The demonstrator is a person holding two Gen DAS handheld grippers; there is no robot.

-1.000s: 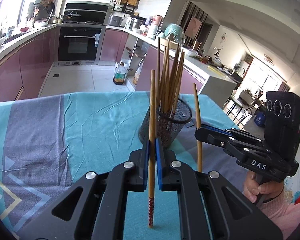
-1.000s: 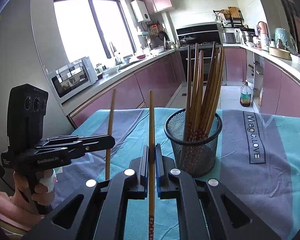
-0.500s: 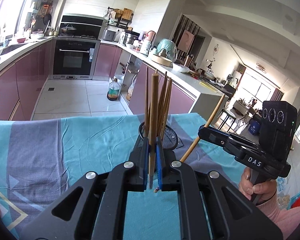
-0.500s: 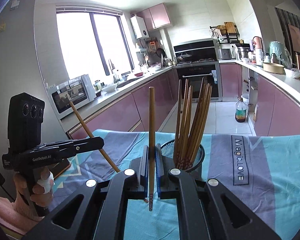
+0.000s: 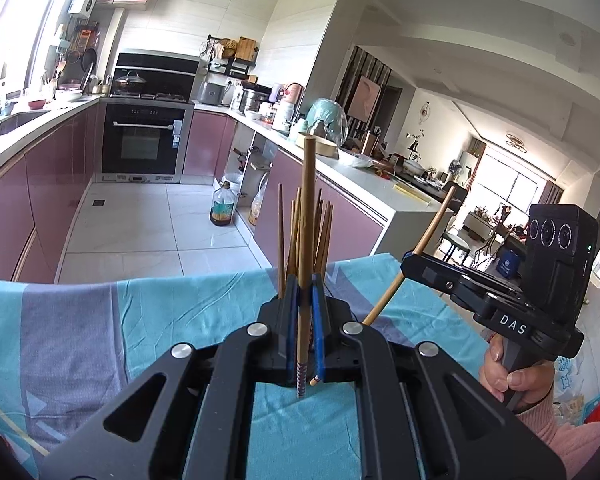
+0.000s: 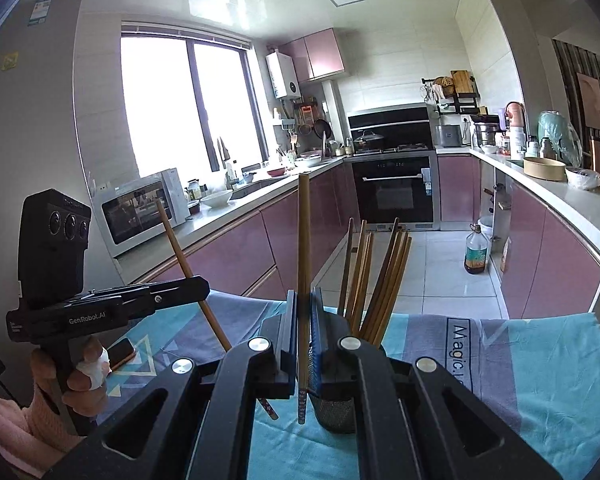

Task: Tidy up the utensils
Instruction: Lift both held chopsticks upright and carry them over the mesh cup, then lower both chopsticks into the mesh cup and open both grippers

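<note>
Left gripper and right gripper each clamped on one upright chopstick, lifted above mesh holder, probably for dropping in beside the rest.

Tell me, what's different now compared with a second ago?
Both hand-held grippers rose, each lifting its chopstick clear of the tablecloth. The left hand-held gripper keeps its chopstick clamped; so does the right hand-held gripper with its chopstick. The mesh cup of chopsticks stayed put.

Two raised chopsticks (one tilted)
</note>
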